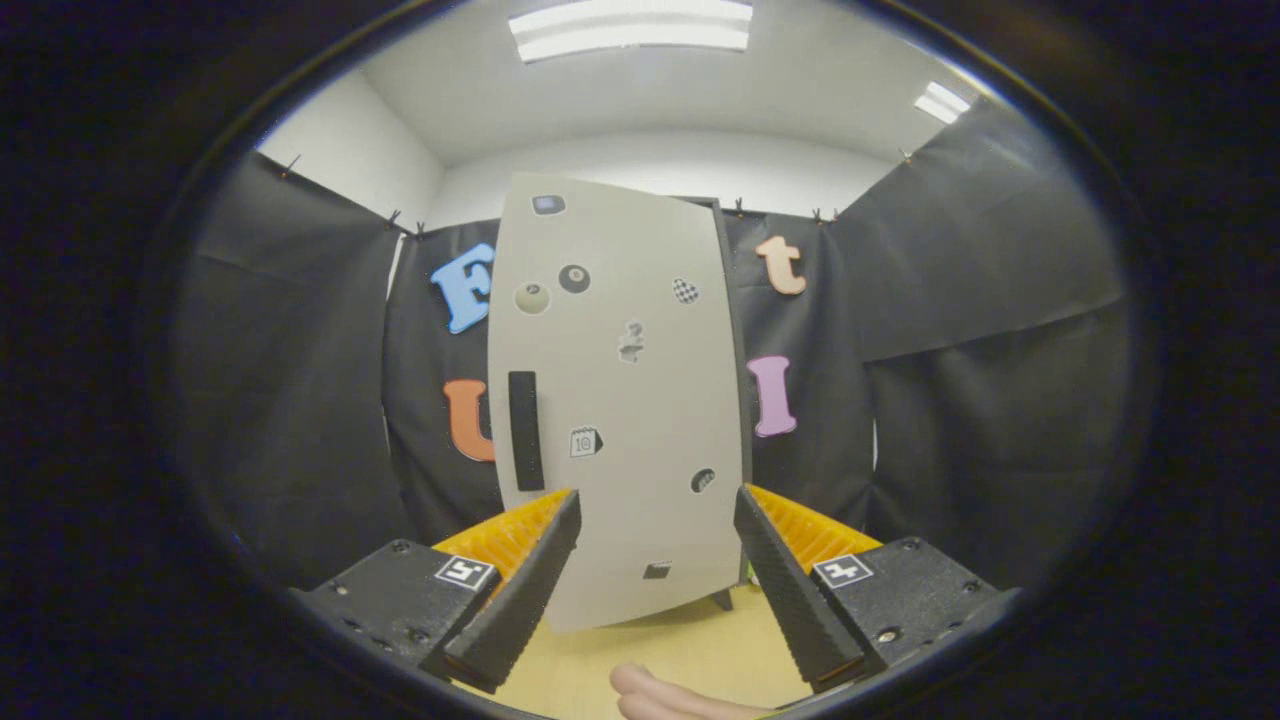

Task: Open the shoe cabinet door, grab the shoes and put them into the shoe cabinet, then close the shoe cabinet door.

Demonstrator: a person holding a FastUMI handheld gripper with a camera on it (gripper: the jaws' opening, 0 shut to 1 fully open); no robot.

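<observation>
Nearest the camera, part of a person's hand (665, 700) shows low between the gripper's two fingers, resting over the pale wooden floor (690, 650). The gripper (657, 585) itself stands wide open: its two ridged fingers are spread well apart, with nothing between them and nothing pressed against either pad. It holds nothing and touches nothing that can be seen.

Just beyond the fingertips stands the tall, light-grey shoe cabinet (620, 400), facing the camera and dotted with small stickers. Its flat grey door (640, 330) looks shut, lying flush across the front, though a dark edge down the side away from the handle makes it hard to be sure it is fully home. A black vertical bar handle (525, 430) sits on the door just ahead of the left finger. A short dark foot (722, 600) shows under the cabinet's lower corner. No shoes can be seen.

As a judgement, this scene fits two stages equally well: the door shut with the shoes waiting somewhere outside, or the door shut again with the shoes already inside. The picture does not settle which.

Behind the cabinet hangs the black cloth wall (950, 330) of the booth, and above it a white ceiling with strip lights (630, 25).
</observation>
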